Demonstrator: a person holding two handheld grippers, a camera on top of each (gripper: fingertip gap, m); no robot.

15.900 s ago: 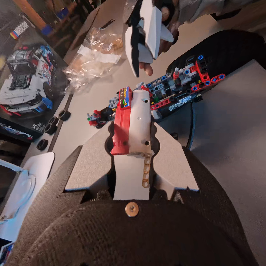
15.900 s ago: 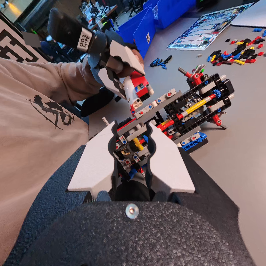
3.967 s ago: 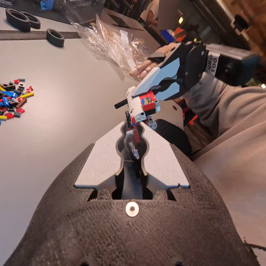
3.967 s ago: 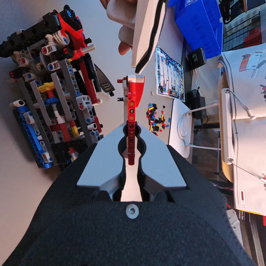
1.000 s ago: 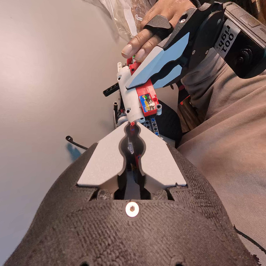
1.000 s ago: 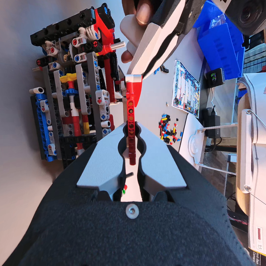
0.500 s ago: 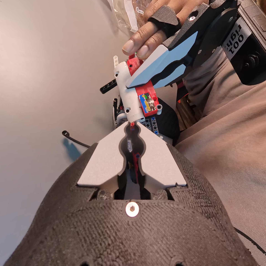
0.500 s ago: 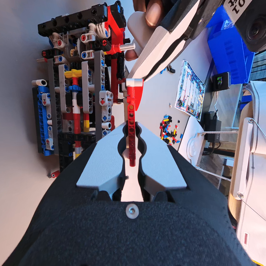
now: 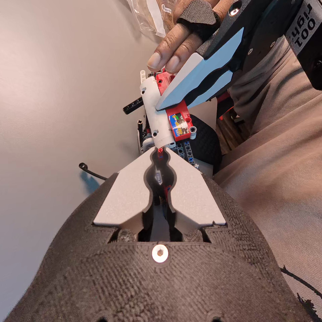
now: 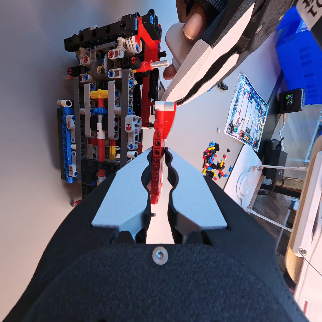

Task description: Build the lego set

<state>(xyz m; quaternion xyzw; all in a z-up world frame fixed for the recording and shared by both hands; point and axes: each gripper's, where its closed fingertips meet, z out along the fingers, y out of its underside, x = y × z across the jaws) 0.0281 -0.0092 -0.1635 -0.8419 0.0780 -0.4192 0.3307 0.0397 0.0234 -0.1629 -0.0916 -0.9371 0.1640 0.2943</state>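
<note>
Two grippers meet at the chassis (image 10: 111, 111): the right gripper (image 10: 158, 149) clamps the red-and-white side panel (image 10: 161, 139), while the left gripper (image 9: 161, 149) pinches the chassis edge. The panel looks partway attached. Next, I judge, it needs pressing until its pins seat.

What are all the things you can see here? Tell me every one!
Lego car frame: one, black, grey, red and blue, on the table.
Red-and-white panel piece: one, clamped in the right gripper, beside the frame.
Loose bricks: a small pile, mixed colours, on the table.
Sticker sheet: one, colourful, flat on the table.
Blue bins: far edge.
Plastic bag: clear, on the table.
Left gripper: closed on the frame.
Right gripper: closed on the panel piece.
</note>
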